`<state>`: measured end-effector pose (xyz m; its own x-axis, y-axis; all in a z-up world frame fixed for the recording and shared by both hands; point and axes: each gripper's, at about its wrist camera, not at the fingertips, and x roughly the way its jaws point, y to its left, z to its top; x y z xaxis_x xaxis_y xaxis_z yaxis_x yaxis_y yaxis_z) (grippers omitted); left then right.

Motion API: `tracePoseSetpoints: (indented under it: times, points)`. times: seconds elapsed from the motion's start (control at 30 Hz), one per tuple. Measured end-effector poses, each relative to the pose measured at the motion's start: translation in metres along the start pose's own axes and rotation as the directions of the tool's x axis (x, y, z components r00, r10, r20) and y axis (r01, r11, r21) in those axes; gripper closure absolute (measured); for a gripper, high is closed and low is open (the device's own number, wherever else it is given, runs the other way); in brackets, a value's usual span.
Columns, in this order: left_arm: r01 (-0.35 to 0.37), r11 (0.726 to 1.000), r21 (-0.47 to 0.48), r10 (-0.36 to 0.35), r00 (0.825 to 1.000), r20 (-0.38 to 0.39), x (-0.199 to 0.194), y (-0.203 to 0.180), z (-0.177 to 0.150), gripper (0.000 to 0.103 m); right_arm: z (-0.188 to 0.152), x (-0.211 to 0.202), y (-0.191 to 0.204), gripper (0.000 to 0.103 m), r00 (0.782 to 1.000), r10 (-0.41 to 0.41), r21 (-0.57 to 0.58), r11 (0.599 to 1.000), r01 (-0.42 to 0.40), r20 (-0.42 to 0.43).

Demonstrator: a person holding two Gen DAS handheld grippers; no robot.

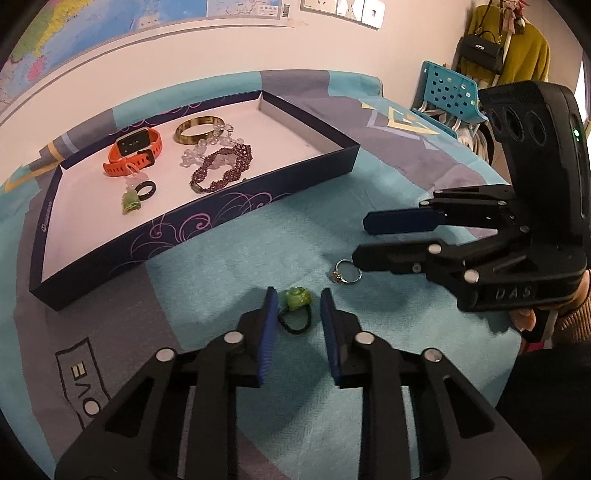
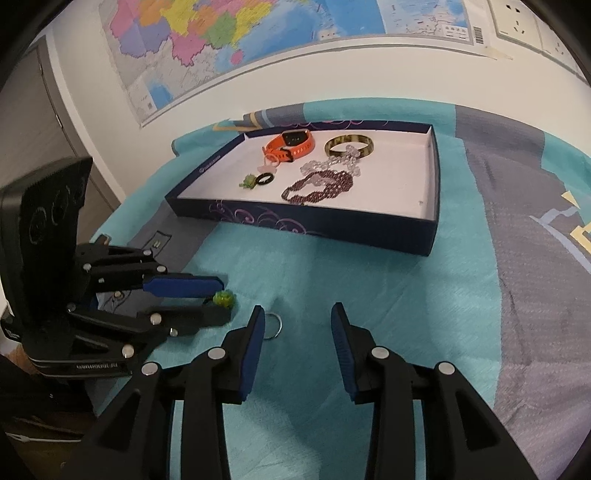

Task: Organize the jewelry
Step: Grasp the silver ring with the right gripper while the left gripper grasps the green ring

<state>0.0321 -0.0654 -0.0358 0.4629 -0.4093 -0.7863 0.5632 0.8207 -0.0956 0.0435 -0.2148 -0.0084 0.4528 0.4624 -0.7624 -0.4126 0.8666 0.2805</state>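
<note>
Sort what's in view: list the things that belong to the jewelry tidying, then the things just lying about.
Job in hand:
green charm ring
silver ring
box tray
orange watch
gold bangle
maroon bead bracelet
clear bead strand
black ring

Just about:
wall map
blue chair
black handbag

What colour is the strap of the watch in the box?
Orange; the watch shows best in the left wrist view.

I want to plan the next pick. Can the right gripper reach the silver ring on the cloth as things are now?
Probably yes. The silver ring lies bare on the cloth, just beside the right gripper, at its left finger. The jaws stand open; the left gripper is busy around the green charm.
</note>
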Motion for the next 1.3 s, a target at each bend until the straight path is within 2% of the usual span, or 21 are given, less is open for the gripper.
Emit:
tracePoseSetpoints:
  times: [0.23, 0.43, 0.57, 0.63, 0.67, 1.3]
  points:
    - [-0.021, 1.000, -0.017, 0.021, 1.000, 0.012, -0.005, 0.000, -0.003, 0.085, -0.003, 0.003, 0.015, 0.068, 1.000, -0.014, -0.056, 0.998, 0.014, -0.010]
    - [-0.029, 0.998, -0.060, 0.031, 0.999, 0.024, -0.011, 0.009, -0.007, 0.085, -0.006, 0.009, 0.034, 0.066, 0.998, -0.066, -0.141, 0.988, 0.063, -0.013]
    - [-0.035, 0.995, -0.091, 0.038, 0.999, 0.029, -0.015, 0.016, -0.010, 0.085, -0.007, 0.012, 0.042, 0.077, 0.995, -0.097, -0.182, 0.979, 0.093, -0.014]
    - [-0.038, 0.994, -0.105, 0.041, 0.999, 0.029, -0.016, 0.020, -0.012, 0.085, -0.007, 0.012, 0.042, 0.086, 0.995, -0.098, -0.179, 0.979, 0.093, -0.015]
    - [-0.039, 0.993, -0.108, 0.043, 0.999, 0.030, -0.016, 0.021, -0.013, 0.085, -0.007, 0.012, 0.041, 0.086, 0.995, -0.097, -0.175, 0.980, 0.093, -0.016]
    - [-0.066, 0.988, -0.139, 0.074, 0.996, 0.059, -0.028, 0.029, -0.014, 0.085, 0.005, 0.005, 0.042, 0.087, 0.997, -0.072, -0.129, 0.989, 0.075, 0.033]
